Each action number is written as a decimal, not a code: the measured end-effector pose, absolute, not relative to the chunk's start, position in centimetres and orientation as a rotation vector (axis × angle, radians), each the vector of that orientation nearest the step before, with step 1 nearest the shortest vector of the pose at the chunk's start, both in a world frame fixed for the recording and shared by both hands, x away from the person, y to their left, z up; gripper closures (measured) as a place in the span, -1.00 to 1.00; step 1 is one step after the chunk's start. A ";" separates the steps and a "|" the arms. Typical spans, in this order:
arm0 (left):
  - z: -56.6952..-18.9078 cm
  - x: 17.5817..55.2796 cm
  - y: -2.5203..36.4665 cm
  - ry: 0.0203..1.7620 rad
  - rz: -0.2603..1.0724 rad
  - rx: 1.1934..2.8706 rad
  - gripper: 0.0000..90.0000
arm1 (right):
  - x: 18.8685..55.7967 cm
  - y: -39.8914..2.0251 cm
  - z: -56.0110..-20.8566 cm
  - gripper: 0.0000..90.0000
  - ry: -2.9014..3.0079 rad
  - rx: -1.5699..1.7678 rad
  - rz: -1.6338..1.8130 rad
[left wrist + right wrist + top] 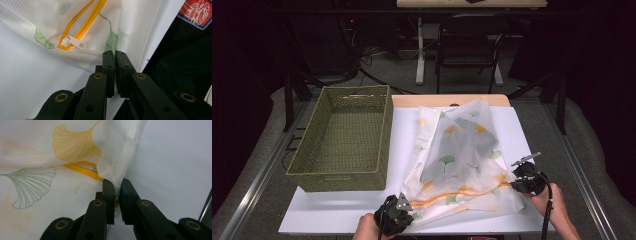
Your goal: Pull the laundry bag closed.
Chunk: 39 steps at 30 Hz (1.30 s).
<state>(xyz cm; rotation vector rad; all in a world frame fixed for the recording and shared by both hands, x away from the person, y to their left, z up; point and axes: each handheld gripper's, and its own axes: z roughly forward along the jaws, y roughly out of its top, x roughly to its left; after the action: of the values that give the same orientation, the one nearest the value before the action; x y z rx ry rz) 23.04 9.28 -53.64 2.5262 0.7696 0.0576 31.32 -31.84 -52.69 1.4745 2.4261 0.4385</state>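
Note:
A white mesh laundry bag [462, 155] printed with green and yellow ginkgo leaves lies on the white table, something dark inside it. An orange zipper [447, 196] runs along its near edge. My left gripper [398, 216] sits at the bag's near left corner, shut on the mesh edge [113, 48] just beside the white zipper pull [75, 43]. My right gripper [523, 181] is at the near right corner, shut on a raised fold of mesh [117, 178] by the zipper's end [82, 171].
A green woven basket [344, 137] stands on the table's left half, its inside bare. The white table top [337, 207] ends just behind my hands. A chair and desk legs stand on the dark floor beyond the far edge.

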 end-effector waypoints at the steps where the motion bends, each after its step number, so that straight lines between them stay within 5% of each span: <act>1: -53.6 23.0 9.3 0.770 0.056 2.526 0.91 | 31.4 -31.9 -52.7 0.87 2.424 1.473 0.435; 6: -53.4 23.3 9.5 0.762 0.028 2.524 0.66 | 31.4 -32.0 -52.7 0.85 2.427 1.473 0.444; 11: -52.7 23.8 10.3 0.797 0.035 2.491 0.05 | 31.2 -32.1 -52.5 0.62 2.445 1.461 0.470; 20: -52.0 25.4 11.3 0.873 0.074 2.425 -0.66 | 30.7 -31.5 -51.6 -0.34 2.474 1.445 0.601; 23: -52.1 26.2 11.1 0.893 0.079 2.418 -0.71 | 30.4 -31.1 -51.3 -0.63 2.479 1.432 0.637; 28: -52.5 27.2 10.6 0.922 0.078 2.418 -0.81 | 30.1 -30.4 -51.0 -0.84 2.512 1.381 0.679; 39: -52.6 28.8 10.2 0.994 0.039 2.346 -0.78 | 29.6 -29.0 -50.8 -0.87 2.560 1.300 0.722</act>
<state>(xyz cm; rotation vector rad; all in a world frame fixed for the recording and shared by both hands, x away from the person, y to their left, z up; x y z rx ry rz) 28.83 10.18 -52.64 2.3457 0.9940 0.0390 29.56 -29.04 -50.76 1.3003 2.5602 0.7215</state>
